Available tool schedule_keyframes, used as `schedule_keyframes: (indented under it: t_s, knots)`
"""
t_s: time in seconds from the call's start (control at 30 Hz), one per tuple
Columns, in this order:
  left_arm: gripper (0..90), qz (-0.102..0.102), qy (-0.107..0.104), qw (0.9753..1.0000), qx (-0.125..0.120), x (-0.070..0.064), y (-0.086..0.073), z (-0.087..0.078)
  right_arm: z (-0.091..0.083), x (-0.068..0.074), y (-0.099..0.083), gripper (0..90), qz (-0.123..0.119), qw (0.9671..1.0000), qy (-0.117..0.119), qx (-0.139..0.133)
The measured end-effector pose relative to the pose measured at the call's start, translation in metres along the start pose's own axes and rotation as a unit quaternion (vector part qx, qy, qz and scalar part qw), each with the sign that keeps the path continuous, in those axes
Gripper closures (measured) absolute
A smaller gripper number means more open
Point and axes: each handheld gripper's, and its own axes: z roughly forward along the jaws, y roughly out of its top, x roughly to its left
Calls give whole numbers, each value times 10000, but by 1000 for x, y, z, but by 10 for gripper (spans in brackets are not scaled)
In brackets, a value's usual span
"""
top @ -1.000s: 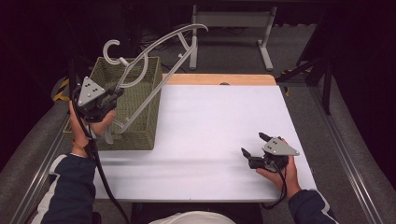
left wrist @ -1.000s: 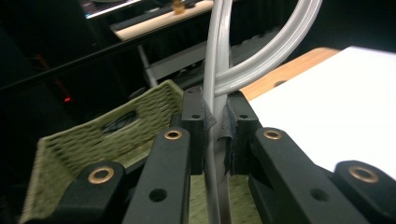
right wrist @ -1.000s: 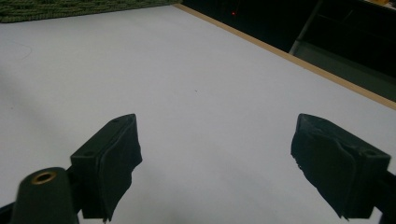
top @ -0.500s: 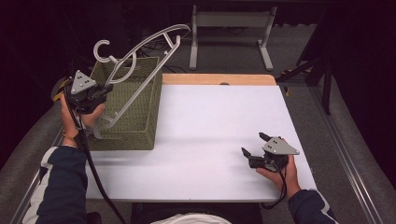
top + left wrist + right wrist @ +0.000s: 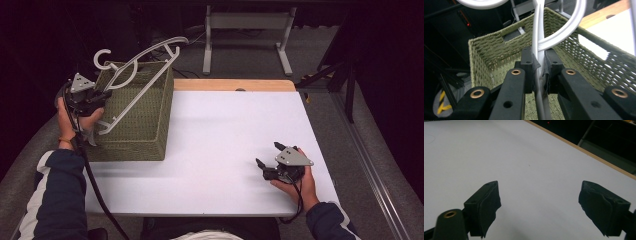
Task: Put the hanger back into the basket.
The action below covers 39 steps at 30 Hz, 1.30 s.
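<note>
High view: left gripper (image 5: 102, 95) held at the far left corner of the table (image 5: 225, 135), just outside the left wall of the green woven basket (image 5: 137, 112), jaws clamped on a white plastic hanger (image 5: 137, 67). Hanger tilted, lower bar end down near the basket's left wall, upper end raised above the basket's far right corner, hook curled above the basket's far left rim. Basket seated on the white surface along the left edge, open top up. Left hand (image 5: 75, 117) wrapped around the gripper body, cable trailing down over the dark sleeve. Right gripper (image 5: 267, 160) resting low near the near right corner of the table, well apart from the basket, jaws spread and holding nothing. Right hand (image 5: 295, 180) gripping it from below. Bare wooden strip visible along the far edge of the table.

Left gripper view: left gripper (image 5: 539, 66) closed tight on the hanger (image 5: 537, 32) where its two white arms merge into one stem, pads pressed against both sides. Basket (image 5: 499, 50) below and beyond the jaws, interior weave and a handle slot in the far wall visible.

Right gripper view: right gripper (image 5: 539, 202) with jaws wide apart, bare white table (image 5: 524, 157) between and beyond them, wooden edge strip at upper right.
</note>
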Motion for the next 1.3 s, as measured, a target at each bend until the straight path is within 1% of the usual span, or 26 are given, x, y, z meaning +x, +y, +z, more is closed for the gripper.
schedule_keyframes:
  t_s: [0.03,0.07,0.23,0.27,0.3,0.33,0.37,0.4,0.43,0.47,0.5,0.53,0.57,0.6,0.67,0.77,0.8,0.83,0.97,1.07,1.1,1.13,1.17,1.2,1.23,1.3]
  knots:
    - [803,52,65,9999,115,3,-1,3,1,0,0,168,-18,10000,4,15]
    - [801,35,42,9999,129,6,-1,5,1,1,0,169,-34,10000,2,37]
    - [797,-22,106,9993,355,16,-3,15,4,1,-1,170,3,10000,56,82]
    - [795,7,95,9986,527,18,-4,18,4,1,-1,170,-4,10000,58,81]
    - [793,7,95,9986,527,18,-4,18,4,1,-1,170,-4,10000,58,81]
    - [790,-15,79,9970,768,20,-8,24,4,1,-1,171,-23,9999,59,83]
    - [782,-15,79,9970,768,20,-8,24,4,1,-1,171,-23,9999,59,83]
    - [782,28,146,9956,920,22,-10,26,3,1,-1,171,-18,10000,58,79]
    - [772,1,110,9953,962,23,-11,28,3,1,-1,172,-17,10000,58,78]
    - [761,3,128,9945,1040,24,-13,29,3,0,-1,172,-13,10000,60,77]
    - [731,6,196,9935,1118,25,-14,30,3,0,-1,172,-1,10000,58,65]
    - [672,-59,237,9925,1196,26,-15,32,3,0,-1,172,6,10000,63,67]
    - [613,-64,178,9916,1279,28,-17,34,3,1,0,173,3,9999,83,83]
    - [607,-81,176,9913,1304,28,-19,34,3,1,0,174,-40,9999,94,89]
    - [595,-71,161,9921,1240,27,-20,33,3,2,0,174,-55,9999,106,83]
    - [599,-86,133,9923,1231,26,-21,31,4,3,1,175,-36,9999,120,82]
    - [620,-124,107,9931,1164,27,-20,30,4,3,1,175,-52,9999,138,79]
    - [620,-183,108,9943,1049,27,-20,28,4,3,1,175,-52,9999,138,79]
    - [633,-173,76,9959,884,22,-17,24,3,7,3,175,-136,9998,172,40]
    - [633,-61,-44,9970,768,15,-13,22,3,7,4,176,-155,9997,186,44]
    - [634,-61,-44,9970,768,15,-13,22,3,7,4,176,-155,9997,186,44]
    - [634,-24,-117,9975,692,10,-11,21,4,8,4,176,-161,9997,186,50]
    - [634,13,-99,9977,667,7,-10,21,4,8,4,176,-154,9997,193,50]
    - [632,57,-139,9980,609,3,-8,19,4,8,5,176,-171,9997,187,43]
    - [630,57,-139,9980,609,3,-8,19,4,8,5,176,-171,9997,187,43]
    - [620,97,-137,9987,481,-2,-6,17,4,10,6,178,-179,9997,168,3]
